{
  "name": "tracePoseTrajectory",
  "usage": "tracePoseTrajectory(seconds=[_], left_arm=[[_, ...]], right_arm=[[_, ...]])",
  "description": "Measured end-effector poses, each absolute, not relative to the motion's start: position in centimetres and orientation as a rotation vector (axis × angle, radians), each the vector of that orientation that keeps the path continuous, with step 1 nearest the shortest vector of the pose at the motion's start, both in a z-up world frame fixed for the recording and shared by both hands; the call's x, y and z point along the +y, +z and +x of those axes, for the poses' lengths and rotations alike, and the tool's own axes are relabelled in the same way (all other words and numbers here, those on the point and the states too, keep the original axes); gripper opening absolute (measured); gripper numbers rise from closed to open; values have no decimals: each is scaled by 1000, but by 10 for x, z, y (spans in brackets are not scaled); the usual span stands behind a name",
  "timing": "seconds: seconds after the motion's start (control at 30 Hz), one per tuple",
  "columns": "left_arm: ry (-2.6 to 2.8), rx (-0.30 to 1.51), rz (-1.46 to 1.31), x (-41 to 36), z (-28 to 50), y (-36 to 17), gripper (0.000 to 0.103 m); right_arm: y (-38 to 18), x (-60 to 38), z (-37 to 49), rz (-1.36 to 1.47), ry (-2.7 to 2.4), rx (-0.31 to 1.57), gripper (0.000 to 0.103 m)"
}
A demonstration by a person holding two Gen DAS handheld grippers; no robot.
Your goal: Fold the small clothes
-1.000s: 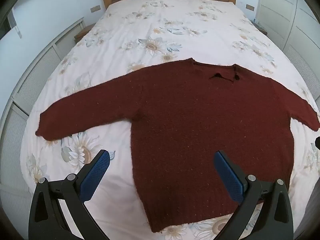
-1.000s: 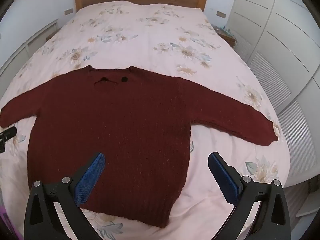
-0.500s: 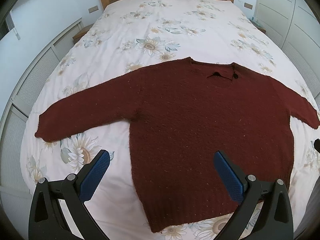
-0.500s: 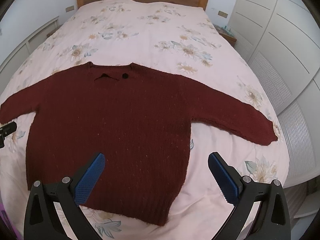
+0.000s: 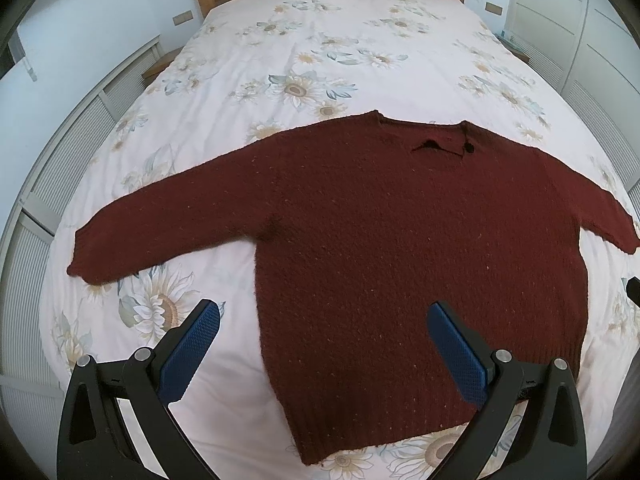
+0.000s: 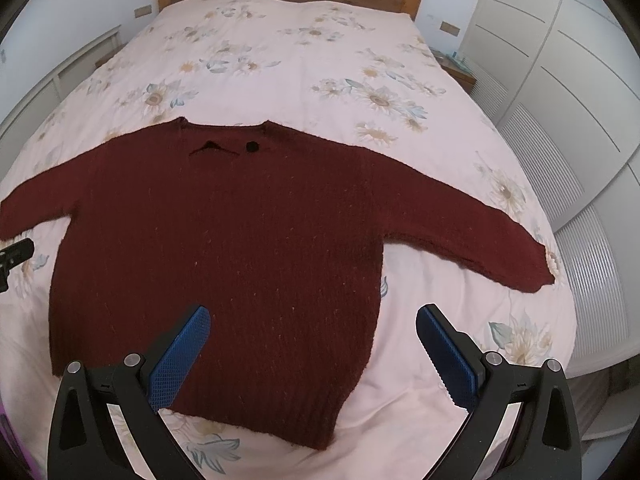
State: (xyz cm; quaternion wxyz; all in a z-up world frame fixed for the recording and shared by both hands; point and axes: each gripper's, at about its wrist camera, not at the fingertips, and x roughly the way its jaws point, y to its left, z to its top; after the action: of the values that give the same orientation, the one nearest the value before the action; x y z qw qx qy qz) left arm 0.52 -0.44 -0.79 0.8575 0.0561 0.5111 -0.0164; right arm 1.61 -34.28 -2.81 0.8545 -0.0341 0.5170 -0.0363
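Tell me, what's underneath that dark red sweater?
The sweater lies flat on a floral bedspread, which shows all around it. Anything directly beneath the knit is covered and cannot be seen.

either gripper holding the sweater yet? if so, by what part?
Nothing is held. The left gripper and right gripper both hang open above the dark red sweater, which lies flat on the bed, sleeves spread.

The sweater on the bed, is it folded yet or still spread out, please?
Spread out: the sweater lies flat, both sleeves extended sideways.
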Motion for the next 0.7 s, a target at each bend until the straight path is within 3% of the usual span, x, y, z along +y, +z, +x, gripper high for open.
tracePoseTrajectory(seconds=[0.7], left_arm=[[-35,1099,121,-3,6,-16,102]], right_arm=[[-31,-337,18,-88,-57,1107,103]])
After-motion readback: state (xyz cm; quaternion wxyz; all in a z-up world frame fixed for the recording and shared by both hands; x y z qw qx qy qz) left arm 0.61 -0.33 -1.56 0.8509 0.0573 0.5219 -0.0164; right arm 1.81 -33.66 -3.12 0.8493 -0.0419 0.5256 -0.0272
